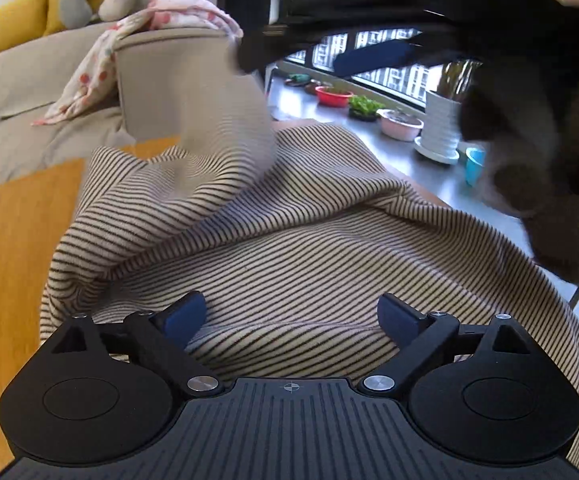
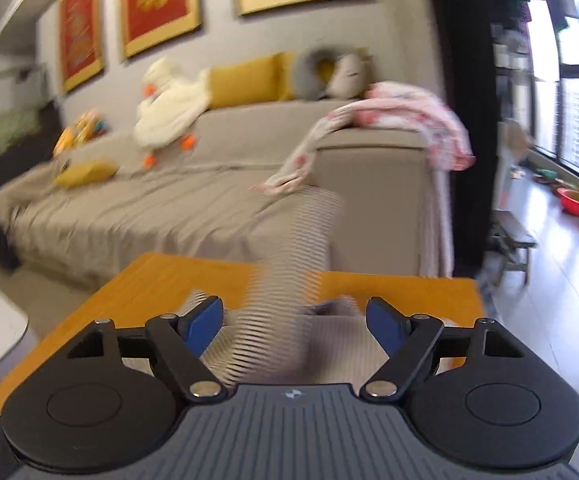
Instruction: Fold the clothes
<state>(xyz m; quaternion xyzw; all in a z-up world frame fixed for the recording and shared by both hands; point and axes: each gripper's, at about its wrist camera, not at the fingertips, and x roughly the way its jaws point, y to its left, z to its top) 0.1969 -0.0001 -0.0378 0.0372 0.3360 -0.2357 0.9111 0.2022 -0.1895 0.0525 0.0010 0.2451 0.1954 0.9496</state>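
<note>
We had the striped garment (image 1: 289, 240) heaped on the orange table (image 1: 13, 248), its bulk filling the left wrist view from about nine o'clock round to four. A blurred part of the cloth (image 1: 217, 152) stood up at twelve o'clock in that view. The left gripper (image 1: 291, 318) hovered above the cloth with its jaws spread wide and nothing pinched between the blue pads (image 1: 185, 316). In the right wrist view the right gripper (image 2: 293, 324) was also parted, and a blurred striped flap (image 2: 289, 280) rose between its fingers toward twelve o'clock; we saw no pad pressing on it, so we judged it loose rather than held. The beige sofa (image 2: 169, 200) lay beyond the table, at ten to one o'clock.

We judged the step to be a release partway through a fold, with the garment still rumpled and the fold far from flat. To do it well, we would have let the cloth settle, then looked for a true edge or corner instead of grabbing the bunched ridge at ten o'clock. Each gripper should take a single layer at matching points, lift only enough to clear the table, and lay the fold over evenly so the stripes line up.
</note>
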